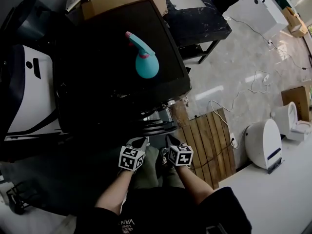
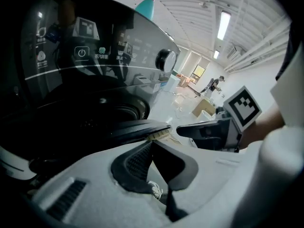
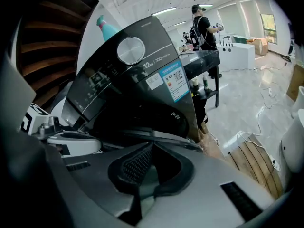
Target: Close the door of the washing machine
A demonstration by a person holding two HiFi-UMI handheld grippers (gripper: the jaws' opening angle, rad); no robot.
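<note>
A black front-loading washing machine (image 1: 117,57) stands below me. Its round door (image 1: 157,123) juts out from the front, swung partly open. My left gripper (image 1: 142,141) and right gripper (image 1: 170,138) hover side by side just in front of that door, both shut with nothing between the jaws. In the left gripper view the left gripper (image 2: 152,141) points at the door's dark edge (image 2: 137,127), under the control panel and its dial (image 2: 166,60); the right gripper (image 2: 209,131) shows beside it. In the right gripper view the right gripper (image 3: 151,147) sits close under the door (image 3: 147,120).
A teal spray bottle (image 1: 145,60) stands on the machine's top. A wooden slat board (image 1: 209,140) lies on the floor at the right, with cables (image 1: 243,89) and a white device (image 1: 263,143) beyond. A white appliance (image 1: 29,91) stands left. A person (image 3: 202,23) stands far off.
</note>
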